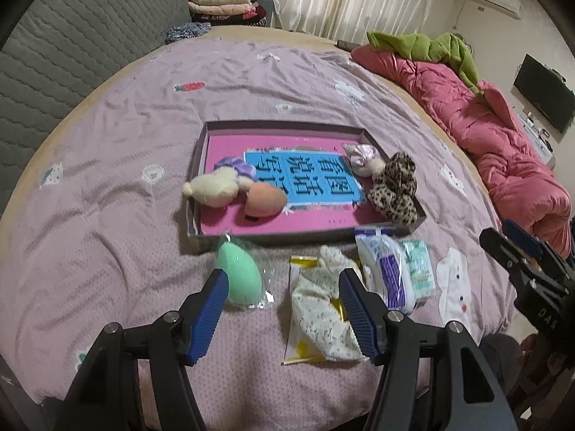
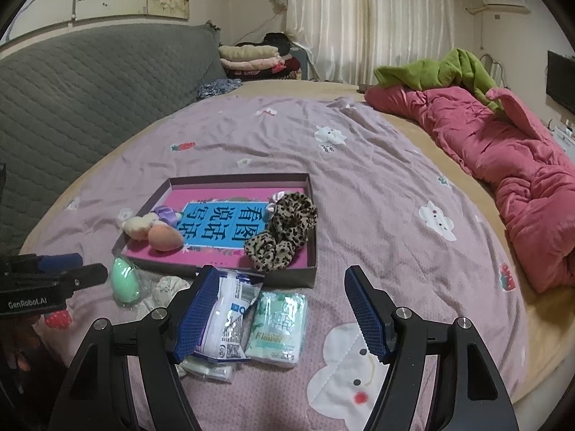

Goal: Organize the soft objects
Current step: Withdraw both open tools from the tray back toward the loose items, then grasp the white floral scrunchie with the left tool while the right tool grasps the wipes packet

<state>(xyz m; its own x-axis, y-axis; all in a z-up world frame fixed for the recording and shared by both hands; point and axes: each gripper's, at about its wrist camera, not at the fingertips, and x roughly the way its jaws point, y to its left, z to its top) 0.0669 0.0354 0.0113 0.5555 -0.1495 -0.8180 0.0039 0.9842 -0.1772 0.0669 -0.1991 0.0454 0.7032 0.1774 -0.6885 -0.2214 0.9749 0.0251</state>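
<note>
**Both grippers hang spread above the items in front of the box**

Left wrist view: the left gripper (image 1: 284, 301) stands spread and empty over the lilac bedspread (image 1: 107, 179), between a mint sponge egg (image 1: 239, 274) and a floral pouch (image 1: 323, 309). The shallow box (image 1: 201, 165) beyond holds a cream plush (image 1: 212, 188), a peach sponge (image 1: 266, 199) and a leopard scrunchie (image 1: 393, 186).

Right wrist view: the right gripper (image 2: 280, 309) gapes empty above a tissue pack (image 2: 278, 323); a white-blue packet (image 2: 226, 316) lies beside its left finger.
</note>
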